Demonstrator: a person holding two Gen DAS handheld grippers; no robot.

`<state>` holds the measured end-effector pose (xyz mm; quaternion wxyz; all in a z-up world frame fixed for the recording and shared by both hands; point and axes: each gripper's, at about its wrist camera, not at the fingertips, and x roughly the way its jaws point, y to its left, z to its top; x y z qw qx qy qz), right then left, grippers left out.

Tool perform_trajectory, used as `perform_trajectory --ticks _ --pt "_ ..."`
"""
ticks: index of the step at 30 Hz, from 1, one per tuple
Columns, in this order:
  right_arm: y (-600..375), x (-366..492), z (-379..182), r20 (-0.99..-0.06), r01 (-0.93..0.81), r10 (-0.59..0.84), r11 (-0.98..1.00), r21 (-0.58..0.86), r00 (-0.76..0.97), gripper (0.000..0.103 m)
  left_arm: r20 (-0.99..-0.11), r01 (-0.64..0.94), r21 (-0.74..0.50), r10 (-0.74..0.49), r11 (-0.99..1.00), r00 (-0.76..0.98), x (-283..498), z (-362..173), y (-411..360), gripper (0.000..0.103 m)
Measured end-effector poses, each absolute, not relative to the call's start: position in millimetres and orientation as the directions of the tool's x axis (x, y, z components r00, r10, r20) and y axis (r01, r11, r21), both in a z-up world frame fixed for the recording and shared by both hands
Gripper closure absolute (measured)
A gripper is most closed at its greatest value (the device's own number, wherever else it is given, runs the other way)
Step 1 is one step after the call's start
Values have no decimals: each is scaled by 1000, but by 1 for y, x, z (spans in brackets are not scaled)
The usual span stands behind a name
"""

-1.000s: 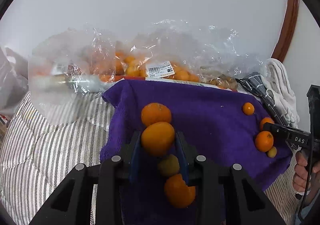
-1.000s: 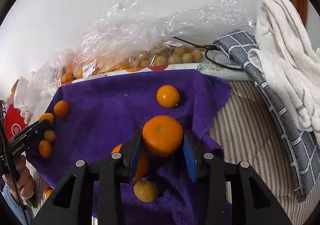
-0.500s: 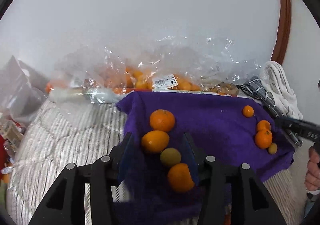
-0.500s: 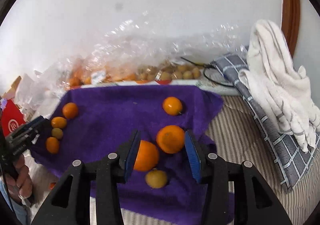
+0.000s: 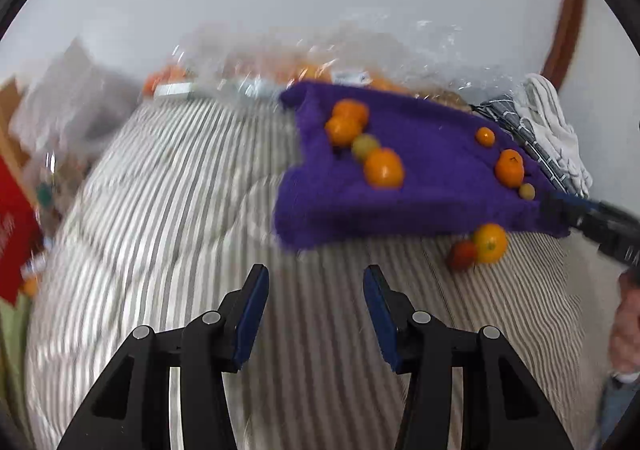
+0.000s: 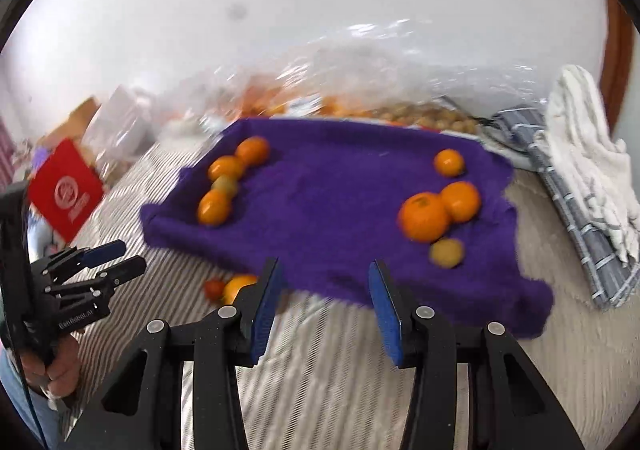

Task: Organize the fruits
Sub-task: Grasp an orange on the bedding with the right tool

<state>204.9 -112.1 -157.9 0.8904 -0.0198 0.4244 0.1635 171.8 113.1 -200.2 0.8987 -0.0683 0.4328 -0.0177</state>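
Oranges (image 6: 425,216) sit in two clusters on the purple cloth (image 6: 328,210), at your ten and two o'clock. Your left gripper (image 5: 316,304) and right gripper (image 6: 326,300) both gape half-wide, empty, angled down over the striped bedding (image 5: 160,210).

Both wrist cameras look steeply down over the striped bedding toward the purple cloth (image 5: 420,186): the left from its left near side, the right (image 6: 344,186) closer, head-on. Both share the cloth.

On cloth (image 6: 320,218): 4 fruits (image 6: 226,182) left, 4 fruits (image 6: 440,210) right; 2 fruits (image 6: 232,286) near, off cloth.
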Motion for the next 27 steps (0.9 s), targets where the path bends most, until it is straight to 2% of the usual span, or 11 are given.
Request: perform_trajectory --ticks 6,21,22,23,27 --pt "-84 194 -175 -782 -367 312 923 116 539 57 -784 -78 -177 -93 981 614 155 -203 126 56" --pt "-72 216 -206 -807 -339 385 908 246 447 57 -777 -74 -179 -95 981 623 151 -202 123 56" --pt "-70 217 -207 -808 -343 387 907 246 444 60 -777 -77 -182 -95 980 622 151 -202 124 56" --pt "-70 217 -208 -806 -346 392 904 249 444 68 -778 -82 -188 -97 979 621 151 -202 125 56" --pt "-72 212 -205 -798 -346 378 910 227 470 68 -783 -88 -208 -112 974 612 153 -206 128 56"
